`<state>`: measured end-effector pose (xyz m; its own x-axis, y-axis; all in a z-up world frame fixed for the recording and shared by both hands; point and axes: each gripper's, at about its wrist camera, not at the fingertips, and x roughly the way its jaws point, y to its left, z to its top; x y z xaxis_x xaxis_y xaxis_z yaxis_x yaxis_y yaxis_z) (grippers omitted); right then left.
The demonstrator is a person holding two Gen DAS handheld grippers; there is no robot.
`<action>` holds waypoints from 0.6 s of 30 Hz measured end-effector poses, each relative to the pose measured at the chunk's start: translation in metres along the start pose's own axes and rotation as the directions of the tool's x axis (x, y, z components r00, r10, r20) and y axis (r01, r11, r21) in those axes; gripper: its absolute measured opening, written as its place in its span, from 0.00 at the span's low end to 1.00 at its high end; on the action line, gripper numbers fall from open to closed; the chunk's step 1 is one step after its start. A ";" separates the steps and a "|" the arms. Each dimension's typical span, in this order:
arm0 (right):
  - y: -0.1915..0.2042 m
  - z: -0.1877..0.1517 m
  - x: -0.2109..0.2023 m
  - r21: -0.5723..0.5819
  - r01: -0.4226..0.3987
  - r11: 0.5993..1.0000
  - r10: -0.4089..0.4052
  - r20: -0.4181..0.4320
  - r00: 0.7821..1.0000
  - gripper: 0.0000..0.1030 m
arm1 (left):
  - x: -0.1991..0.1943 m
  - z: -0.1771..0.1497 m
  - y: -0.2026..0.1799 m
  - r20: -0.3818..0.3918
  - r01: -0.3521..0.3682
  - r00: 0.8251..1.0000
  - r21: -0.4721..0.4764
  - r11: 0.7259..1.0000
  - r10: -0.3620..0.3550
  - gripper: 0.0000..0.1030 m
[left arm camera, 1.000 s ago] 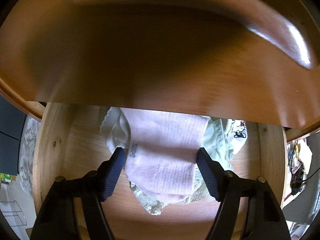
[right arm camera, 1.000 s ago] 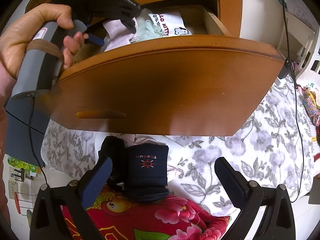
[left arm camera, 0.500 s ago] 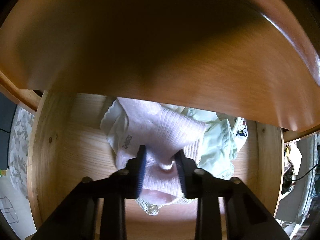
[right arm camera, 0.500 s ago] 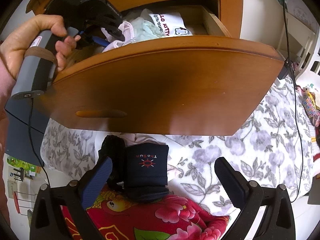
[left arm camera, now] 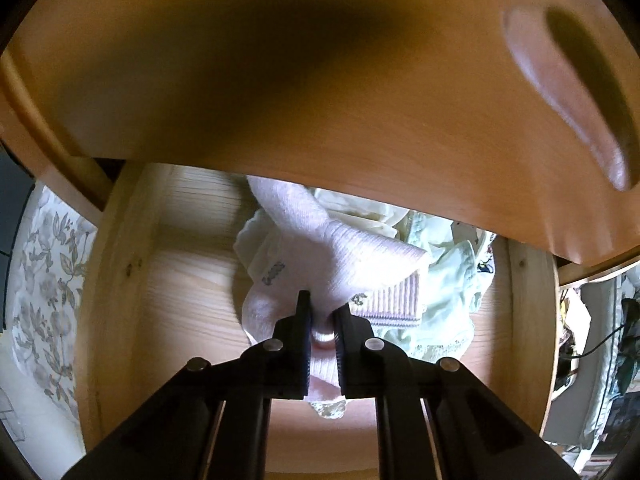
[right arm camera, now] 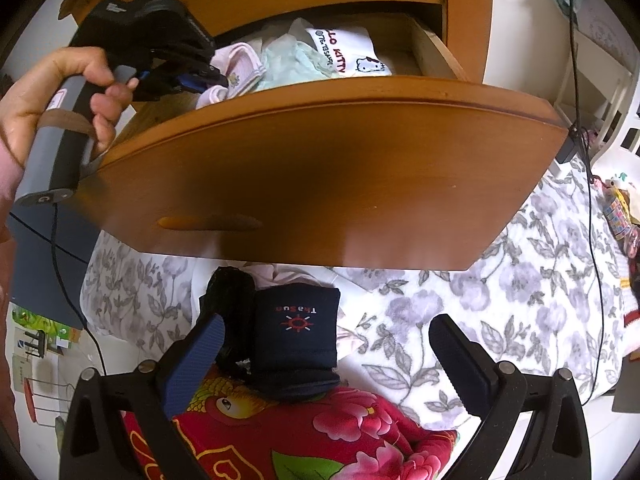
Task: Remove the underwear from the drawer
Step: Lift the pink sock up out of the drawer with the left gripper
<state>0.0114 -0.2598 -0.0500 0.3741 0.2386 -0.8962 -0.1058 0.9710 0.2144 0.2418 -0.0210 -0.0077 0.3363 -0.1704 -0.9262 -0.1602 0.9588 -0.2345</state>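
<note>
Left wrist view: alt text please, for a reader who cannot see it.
The left gripper, jaws closing, pinches a fold of pale pink ribbed underwear inside an open wooden drawer. Pale green garments lie beside it.

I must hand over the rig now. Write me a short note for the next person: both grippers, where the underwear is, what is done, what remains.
Left gripper: inside the open drawer, jaws closing on a fold of the pink ribbed underwear; the fabric is pinched between them.
Right gripper: open, holding nothing, above the bed in front of the drawer.
Pale green underwear and a white Hello Kitty piece lie in the drawer.
Navy folded garment lies on the floral bedspread.
Done: drawer open, pink piece gripped.
Left: lift it out of the drawer.
</note>
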 end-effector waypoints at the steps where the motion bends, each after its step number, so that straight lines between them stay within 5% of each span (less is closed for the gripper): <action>1: 0.000 0.000 0.000 0.000 0.001 1.000 -0.001 0.000 1.000 1.00 | -0.004 -0.001 0.003 0.012 0.006 1.000 -0.002 1.000 -0.006 0.10; 10: 0.003 0.000 -0.003 -0.008 0.006 1.000 -0.006 0.006 1.000 1.00 | -0.044 -0.032 0.022 0.143 0.036 0.989 0.010 0.999 -0.037 0.09; 18: 0.008 -0.001 -0.007 -0.017 0.016 1.000 -0.016 0.014 1.000 1.00 | -0.090 -0.057 0.035 0.288 0.023 0.957 0.040 0.999 -0.034 0.09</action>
<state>0.0070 -0.2539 -0.0422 0.3884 0.2233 -0.8940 -0.1156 0.9743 0.1932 0.1533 0.0146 0.0506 0.5944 -0.1303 -0.7935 -0.1147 0.9630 -0.2440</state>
